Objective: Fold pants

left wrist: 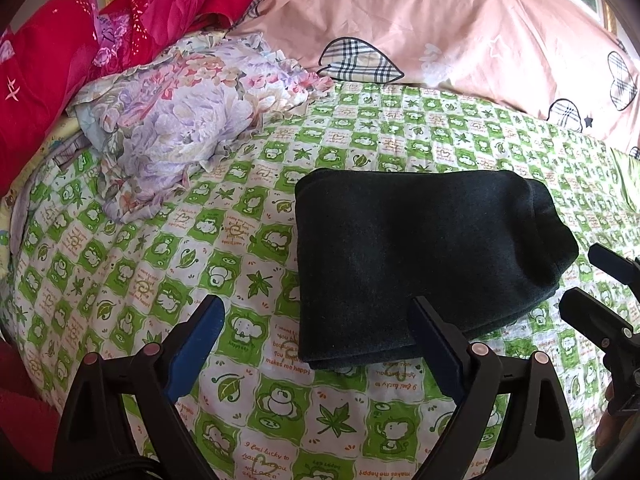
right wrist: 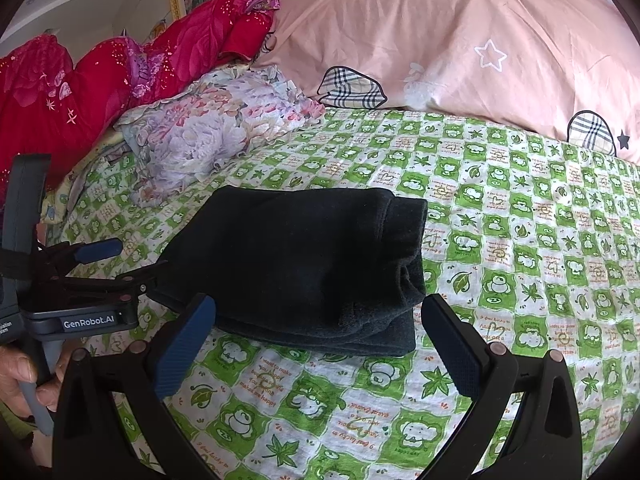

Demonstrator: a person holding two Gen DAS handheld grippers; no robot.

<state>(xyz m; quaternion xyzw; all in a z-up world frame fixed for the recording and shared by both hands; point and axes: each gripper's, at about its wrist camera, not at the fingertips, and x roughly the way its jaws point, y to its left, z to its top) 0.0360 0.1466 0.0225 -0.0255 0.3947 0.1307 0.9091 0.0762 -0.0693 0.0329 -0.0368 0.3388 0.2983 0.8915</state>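
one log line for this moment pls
task: fold pants | pants: folded bundle on green bedsheet | left gripper: open, empty | right gripper: open, empty

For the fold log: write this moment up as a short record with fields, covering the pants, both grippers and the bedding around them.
pants: dark pants, folded into a compact stack, lying on the bed
surface: green and white checked sheet
left gripper: left gripper, open, empty, right finger at the stack's near edge
right gripper: right gripper, open, empty, just short of the stack
behind: pink duvet with plaid hearts
left side: floral pillow, red quilt
task state: fold looks finished
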